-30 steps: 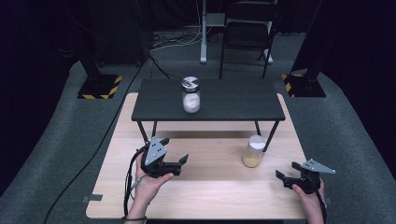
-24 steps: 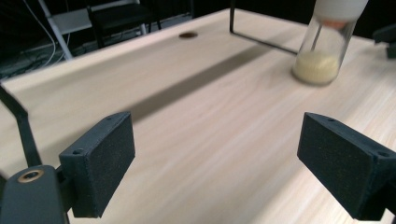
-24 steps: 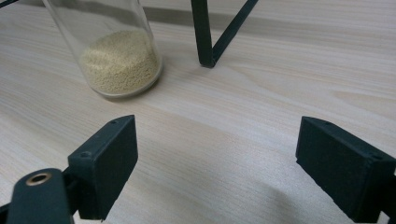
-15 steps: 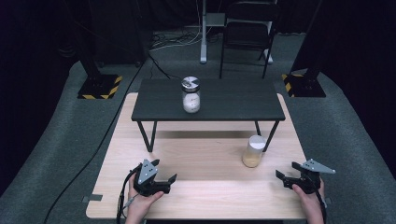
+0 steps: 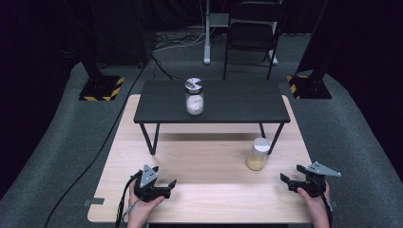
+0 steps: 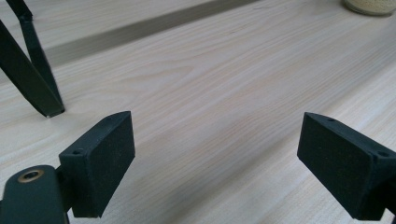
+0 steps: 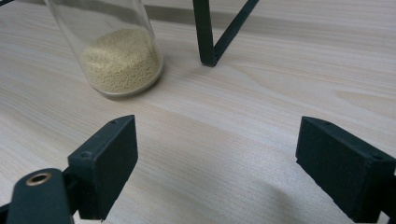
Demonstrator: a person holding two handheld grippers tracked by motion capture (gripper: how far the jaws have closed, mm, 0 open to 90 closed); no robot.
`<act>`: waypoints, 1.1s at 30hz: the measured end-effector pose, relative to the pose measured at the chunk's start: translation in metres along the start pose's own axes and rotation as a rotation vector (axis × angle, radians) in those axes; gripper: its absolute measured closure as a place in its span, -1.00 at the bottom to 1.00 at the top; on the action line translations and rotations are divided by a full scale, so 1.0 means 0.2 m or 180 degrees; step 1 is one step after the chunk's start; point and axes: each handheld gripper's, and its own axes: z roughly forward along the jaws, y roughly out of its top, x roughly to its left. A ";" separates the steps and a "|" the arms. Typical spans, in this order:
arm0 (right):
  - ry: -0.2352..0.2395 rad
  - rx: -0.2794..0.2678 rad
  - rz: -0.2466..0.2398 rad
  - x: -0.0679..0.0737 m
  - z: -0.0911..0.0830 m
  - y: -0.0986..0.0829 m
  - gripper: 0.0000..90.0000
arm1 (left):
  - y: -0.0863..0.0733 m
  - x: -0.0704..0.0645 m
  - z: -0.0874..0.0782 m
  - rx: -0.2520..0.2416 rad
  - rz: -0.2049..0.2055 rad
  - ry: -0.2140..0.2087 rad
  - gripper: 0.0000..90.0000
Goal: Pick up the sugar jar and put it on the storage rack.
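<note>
A clear jar of yellowish grains with a white lid stands on the wooden table, beside the right leg of the small black table. It is also at the upper left of the right gripper view as the grain jar. A second glass jar with white contents and a metal lid stands on the black table. My left gripper rests low near the front left, open and empty. My right gripper sits at the front right, open and empty, a little short of the grain jar.
The black table's legs stand on the wooden top; one leg is at the left of the left gripper view, another leg behind the grain jar. A chair and cables lie beyond on the grey floor.
My left gripper has dropped toward the table's front edge and settled low on the wood. The right gripper has stayed in place.
</note>
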 end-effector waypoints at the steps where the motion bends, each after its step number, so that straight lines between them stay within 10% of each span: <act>1: -0.0001 0.0000 0.0000 0.00 0.00 0.00 -0.74 | 0.00 0.00 0.00 0.0012 -0.0001 0.0004 -0.76; 33: -0.0003 0.0009 -0.0023 0.00 0.00 0.00 -0.74 | 0.02 0.00 0.01 0.0100 -0.0004 -0.0008 -0.76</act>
